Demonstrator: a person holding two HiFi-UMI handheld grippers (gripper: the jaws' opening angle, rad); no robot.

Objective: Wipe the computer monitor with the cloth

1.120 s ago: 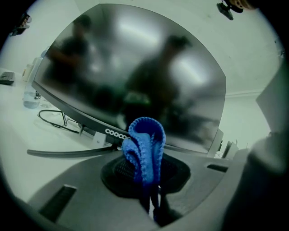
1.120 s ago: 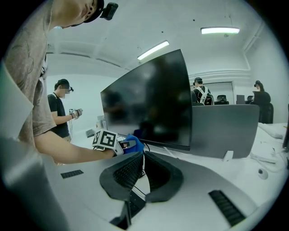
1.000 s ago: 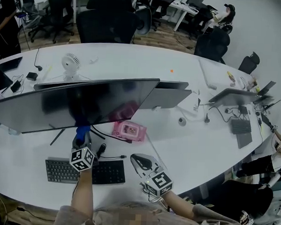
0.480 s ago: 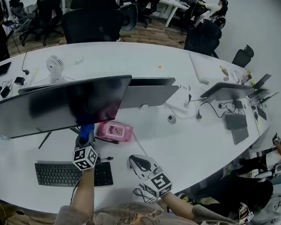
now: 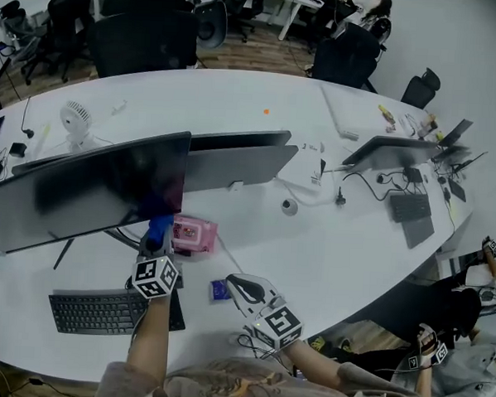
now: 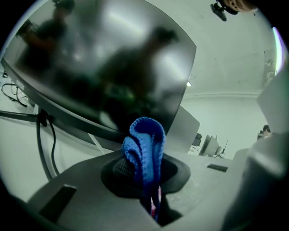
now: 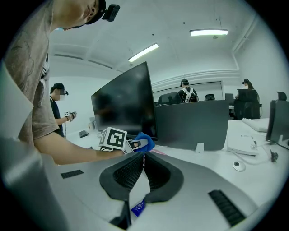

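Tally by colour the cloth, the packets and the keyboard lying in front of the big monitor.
Blue: 2 (cloth, small packet)
Pink: 1 (pack)
Black: 1 (keyboard)
Total: 4

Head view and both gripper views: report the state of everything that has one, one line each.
left hand-held gripper: shut on the blue cloth.
blue cloth: bunched into folds, pinched between the jaws, in front of the monitor's lower edge.
right hand-held gripper: shut, nothing between its jaws.
computer monitor: upright on its stand, screen dark.
laptop: lid open.
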